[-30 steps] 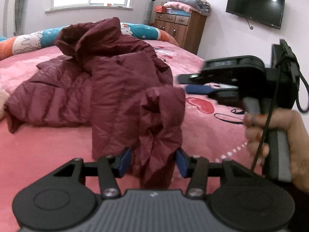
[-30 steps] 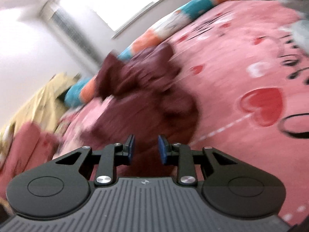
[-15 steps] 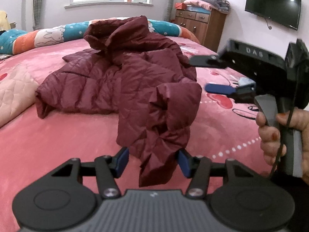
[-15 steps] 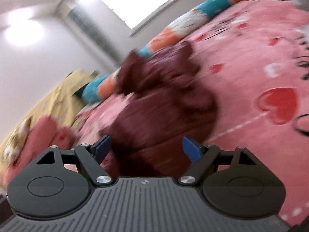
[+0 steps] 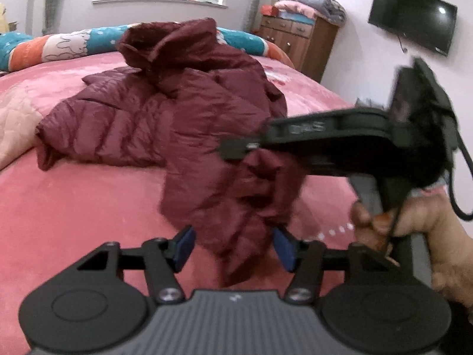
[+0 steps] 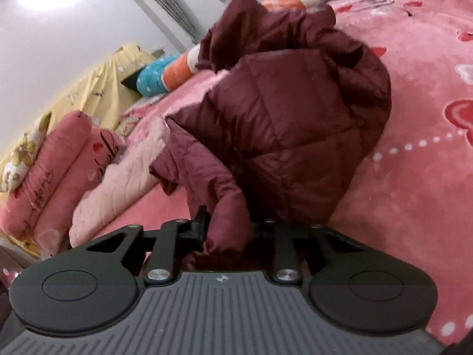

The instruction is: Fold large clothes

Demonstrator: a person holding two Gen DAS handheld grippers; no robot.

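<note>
A dark red puffer jacket (image 5: 189, 118) lies crumpled on the pink bed (image 5: 74, 213), its hood at the far end. One sleeve hangs down between the fingers of my left gripper (image 5: 233, 247), whose blue pads stand apart on either side of the fabric. My right gripper (image 5: 236, 148) reaches in from the right in the left wrist view, at the sleeve's upper part. In the right wrist view the right gripper (image 6: 227, 230) has a fold of the jacket (image 6: 283, 112) bunched between its fingers, which hide behind the fabric.
A long teal and orange bolster (image 5: 59, 46) lies across the far side of the bed. A wooden dresser (image 5: 298, 41) with folded blankets stands at the back right, under a wall TV (image 5: 414, 17). Pink pillows (image 6: 50, 171) and a yellow cover (image 6: 88, 88) lie to the left.
My right gripper opened wide, moved left onto the sleeve and now has fabric between its fingers. My left gripper stays around the hanging sleeve, with its pads further apart.
</note>
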